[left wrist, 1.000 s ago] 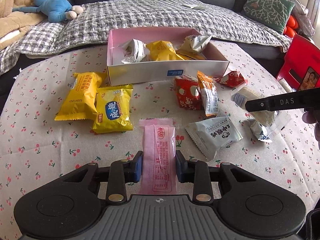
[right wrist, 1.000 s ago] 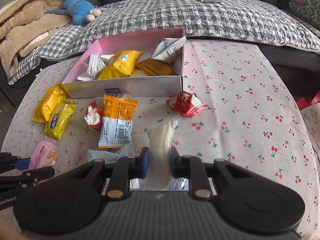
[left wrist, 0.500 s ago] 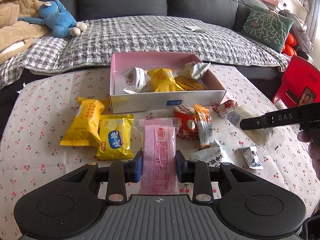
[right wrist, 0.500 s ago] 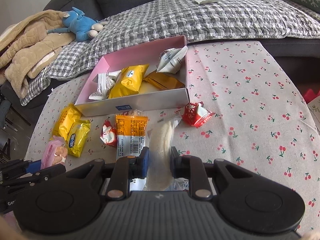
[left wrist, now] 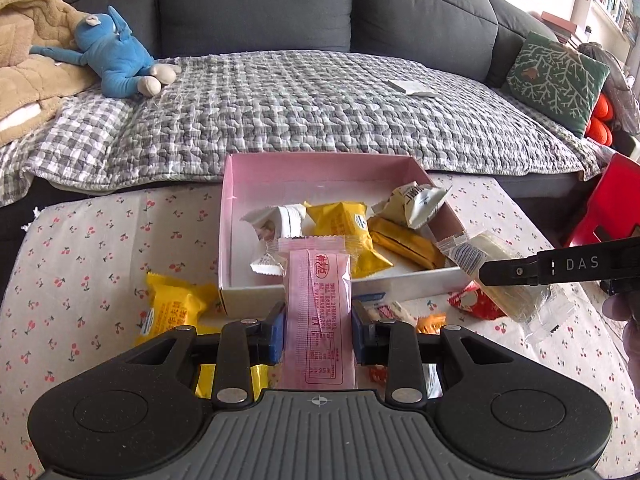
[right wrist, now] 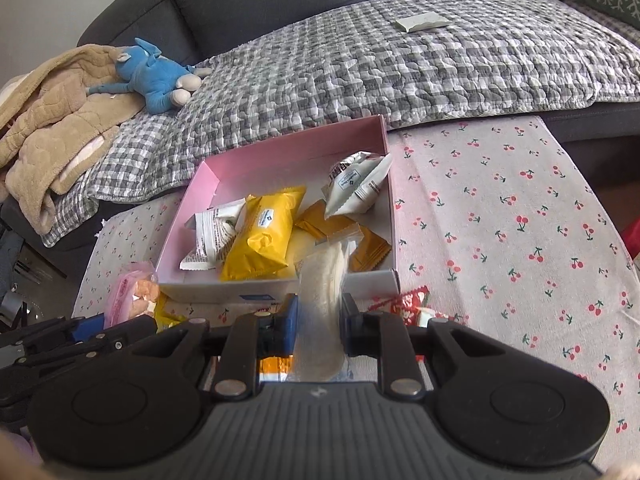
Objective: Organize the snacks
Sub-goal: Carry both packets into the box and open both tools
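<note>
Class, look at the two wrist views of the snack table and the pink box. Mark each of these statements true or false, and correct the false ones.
1. The left tool is shut on a pink snack packet. True.
2. The right tool is open and holds nothing. False: it is shut on a pale clear-wrapped snack.
3. The pink box already holds several snacks, among them a yellow packet. True.
4. A blue plush toy lies inside the box. False: it lies on the grey checked blanket on the sofa.
5. The tablecloth is plain white. False: it is printed with small cherries.
</note>
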